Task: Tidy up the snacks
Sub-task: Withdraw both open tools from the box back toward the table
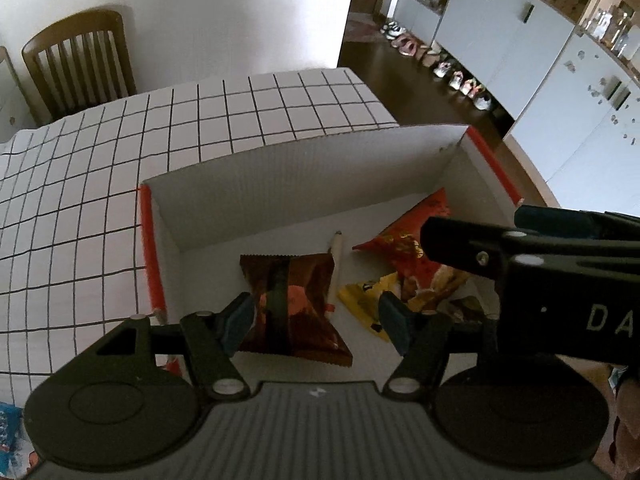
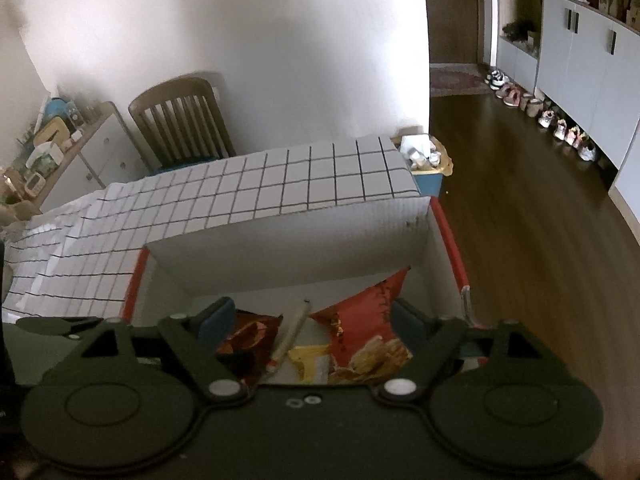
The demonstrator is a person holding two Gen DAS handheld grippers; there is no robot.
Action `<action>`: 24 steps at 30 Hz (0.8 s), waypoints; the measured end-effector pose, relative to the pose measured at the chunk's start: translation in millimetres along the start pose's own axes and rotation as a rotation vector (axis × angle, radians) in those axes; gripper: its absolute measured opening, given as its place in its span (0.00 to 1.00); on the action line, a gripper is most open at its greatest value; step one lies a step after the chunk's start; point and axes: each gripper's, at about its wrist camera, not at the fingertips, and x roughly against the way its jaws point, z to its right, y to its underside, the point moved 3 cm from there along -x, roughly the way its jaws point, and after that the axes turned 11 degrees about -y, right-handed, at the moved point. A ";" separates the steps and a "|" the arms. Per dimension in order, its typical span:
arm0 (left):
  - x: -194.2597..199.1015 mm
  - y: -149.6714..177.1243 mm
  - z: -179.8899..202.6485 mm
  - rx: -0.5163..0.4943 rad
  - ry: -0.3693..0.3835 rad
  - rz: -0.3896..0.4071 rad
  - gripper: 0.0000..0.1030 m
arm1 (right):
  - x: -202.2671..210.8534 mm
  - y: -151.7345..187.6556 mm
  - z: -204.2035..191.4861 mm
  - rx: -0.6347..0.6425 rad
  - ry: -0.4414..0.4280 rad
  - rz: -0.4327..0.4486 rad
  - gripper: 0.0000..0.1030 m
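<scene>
A white cardboard box [image 1: 300, 184] with orange-red rims stands on the checked tablecloth. Inside lie a brown snack bag [image 1: 292, 300], a red chips bag [image 1: 404, 248], a yellow packet [image 1: 364, 300] and a cream stick [image 1: 336, 264]. My left gripper [image 1: 316, 320] hovers open above the brown bag, its pads clear of it. The right gripper's black body [image 1: 520, 264] reaches in from the right. In the right wrist view my right gripper [image 2: 312, 320] is open over the red chips bag [image 2: 360, 320], with the brown bag [image 2: 244, 340] and stick [image 2: 294, 332] below it.
The checked tablecloth [image 1: 80, 184] stretches left of and behind the box. A wooden chair [image 2: 184, 120] stands at the far side, and a full blue bin [image 2: 426, 164] at the table's far corner. Shoes [image 2: 560, 124] line the cabinets. A blue packet [image 1: 8, 428] lies at the lower left.
</scene>
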 end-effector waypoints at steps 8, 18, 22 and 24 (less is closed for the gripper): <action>31.8 11.6 -13.2 -0.003 0.034 0.049 0.66 | 19.0 5.1 -22.4 0.030 -0.022 0.031 0.83; 68.8 31.6 -41.1 -0.024 0.081 0.108 0.66 | 39.2 14.9 -57.3 0.073 -0.029 0.070 0.85; 80.3 41.3 -54.7 -0.030 0.088 0.118 0.66 | 46.4 21.3 -71.4 0.075 -0.033 0.086 0.86; 87.1 46.9 -63.8 -0.030 0.096 0.123 0.66 | 50.7 24.8 -80.4 0.084 -0.035 0.098 0.87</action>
